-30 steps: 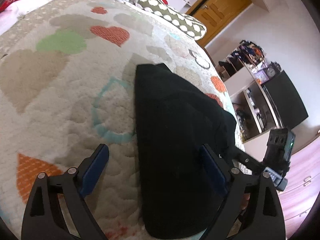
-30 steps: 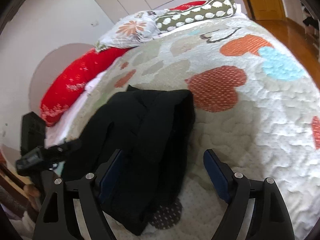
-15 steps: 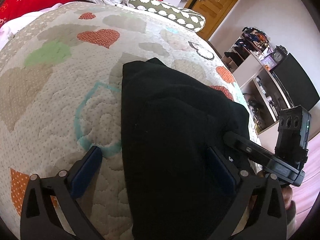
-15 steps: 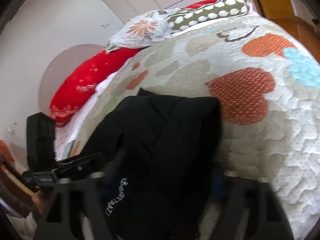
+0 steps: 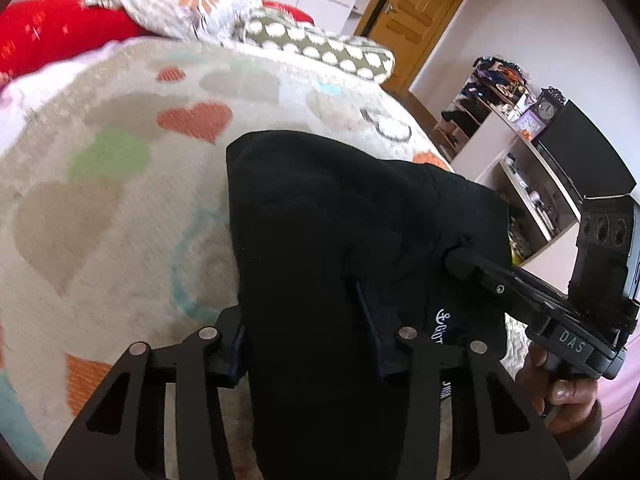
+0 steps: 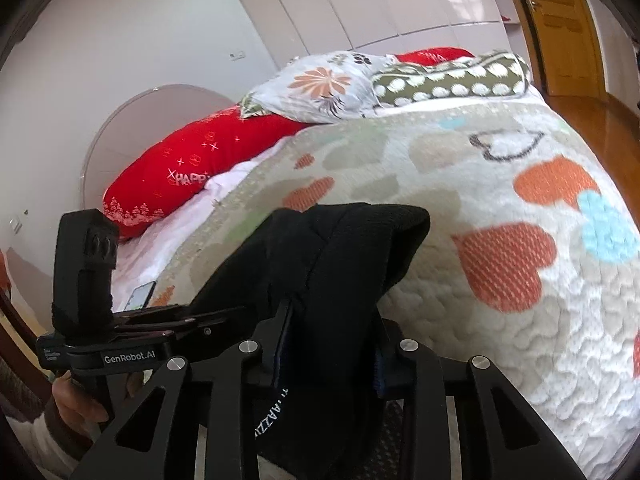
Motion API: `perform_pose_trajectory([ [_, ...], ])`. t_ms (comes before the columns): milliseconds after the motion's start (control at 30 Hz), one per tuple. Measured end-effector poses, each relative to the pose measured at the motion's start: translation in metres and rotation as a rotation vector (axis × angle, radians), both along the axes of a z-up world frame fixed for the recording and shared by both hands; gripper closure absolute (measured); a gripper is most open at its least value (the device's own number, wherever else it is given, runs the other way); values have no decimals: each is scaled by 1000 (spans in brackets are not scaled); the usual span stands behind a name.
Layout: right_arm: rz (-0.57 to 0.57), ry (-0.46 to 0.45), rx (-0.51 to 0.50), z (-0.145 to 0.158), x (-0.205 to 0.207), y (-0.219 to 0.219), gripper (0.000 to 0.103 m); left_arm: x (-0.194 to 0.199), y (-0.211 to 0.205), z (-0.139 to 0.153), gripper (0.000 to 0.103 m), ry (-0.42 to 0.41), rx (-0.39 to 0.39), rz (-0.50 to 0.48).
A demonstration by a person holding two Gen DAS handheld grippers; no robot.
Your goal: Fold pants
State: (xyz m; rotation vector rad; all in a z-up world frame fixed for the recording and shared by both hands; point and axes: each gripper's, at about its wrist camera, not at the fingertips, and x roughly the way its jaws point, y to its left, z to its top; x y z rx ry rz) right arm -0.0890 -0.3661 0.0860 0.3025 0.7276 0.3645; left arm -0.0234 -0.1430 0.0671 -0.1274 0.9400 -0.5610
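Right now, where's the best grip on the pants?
The near edge of the pants, from the bed's near side, one gripper per corner. Both already clamp it: left gripper, right gripper. The far end lies flat, so lifting here folds it over.

Heart-patterned bed under black pants, pillows

We are seeing matt black knit cloth in the pants, a nubbly quilted bedspread, matt black plastic gripper arms with shiny metal rivets, and a glossy wooden door.
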Motion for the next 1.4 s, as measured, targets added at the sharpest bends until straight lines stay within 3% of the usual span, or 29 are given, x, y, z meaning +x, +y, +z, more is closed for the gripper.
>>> perform_pose_trajectory([
  [267,50,-54,8,27,38,25,72,31,32,31,60,-64,1,68],
  [400,60,-29,-1,20,75,41,72,54,44,23,59,-45,20,110],
  [533,13,100,-27,-20,109,44,64,78,57,-21,52,59,102,189],
  [567,-19,144,-64,-32,115,43,63,80,61,-28,38,78,94,199],
  [600,-44,172,-100,-40,118,41,58,80,67,-32,31,90,65,209],
  [633,-47,173,-91,-40,116,37,53,78,73,-31,30,96,50,222],
  [700,-69,145,-53,-30,107,27,53,72,77,-22,30,69,72,235],
  [767,-104,82,-94,-8,99,21,51,67,76,-10,31,24,93,251],
  [867,-62,5,-116,20,97,27,52,59,69,6,30,-26,78,234],
  [1000,45,-2,-159,27,115,59,64,57,51,3,30,-40,123,199],
  [1167,95,86,-205,-10,149,87,70,58,43,-22,30,2,190,193],
  [1300,79,119,-230,-38,169,90,73,63,50,-33,14,22,149,235],
  [1400,72,123,-214,-47,177,90,73,61,49,-37,12,15,145,243],
])
